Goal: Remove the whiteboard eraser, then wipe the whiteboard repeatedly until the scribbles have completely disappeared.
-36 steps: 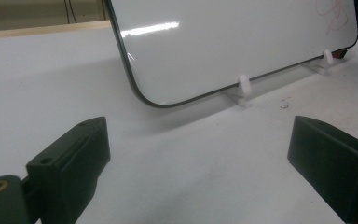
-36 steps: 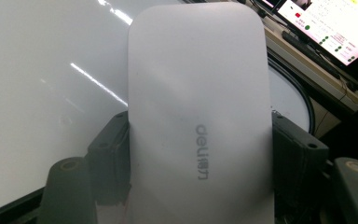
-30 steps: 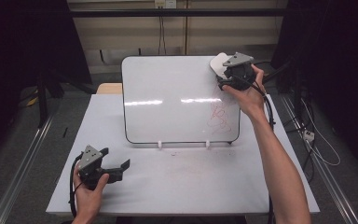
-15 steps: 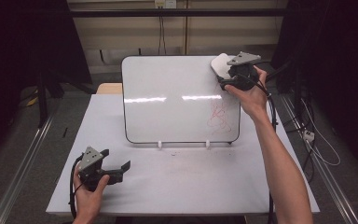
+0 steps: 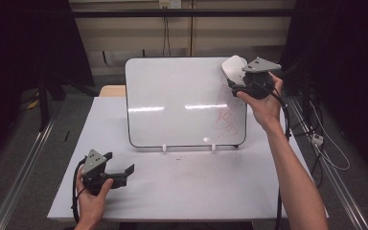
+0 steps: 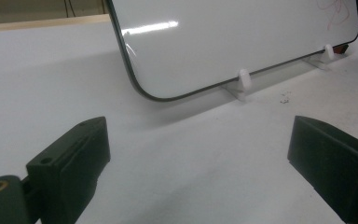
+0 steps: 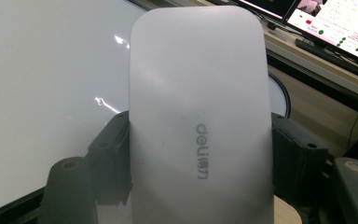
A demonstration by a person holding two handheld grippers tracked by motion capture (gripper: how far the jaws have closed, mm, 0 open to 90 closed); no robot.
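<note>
A whiteboard (image 5: 184,103) stands tilted back on two small white feet (image 5: 164,148) on the white table (image 5: 182,191), toward the far side of it; red scribbles (image 5: 225,115) mark the board's right part, from about mid-height down toward its lower right corner, and a streak of glare runs across its middle. The right gripper (image 5: 237,79) is held up at the board's upper right corner, its jaws clamped on a white eraser (image 5: 233,67); the eraser sits against the board's top right edge, above the red scribbles. In the right gripper view the eraser (image 7: 198,116) stands between the two black jaws, which press on its two long sides; a grey printed logo runs along its back, the whiteboard (image 7: 51,93) lies just behind it, and lit monitor screens (image 7: 335,23) show beyond the board's edge. The left gripper (image 5: 124,171) rests low on the table, in front of the board's lower left corner and well apart from it; its jaws stand wide apart with nothing between them. In the left gripper view the board's rounded lower corner (image 6: 142,91) and one white foot (image 6: 244,79) lie ahead of the spread jaws, across bare table (image 6: 191,154); a faint bit of the red scribbles (image 6: 335,7) shows at the board's far end.
</note>
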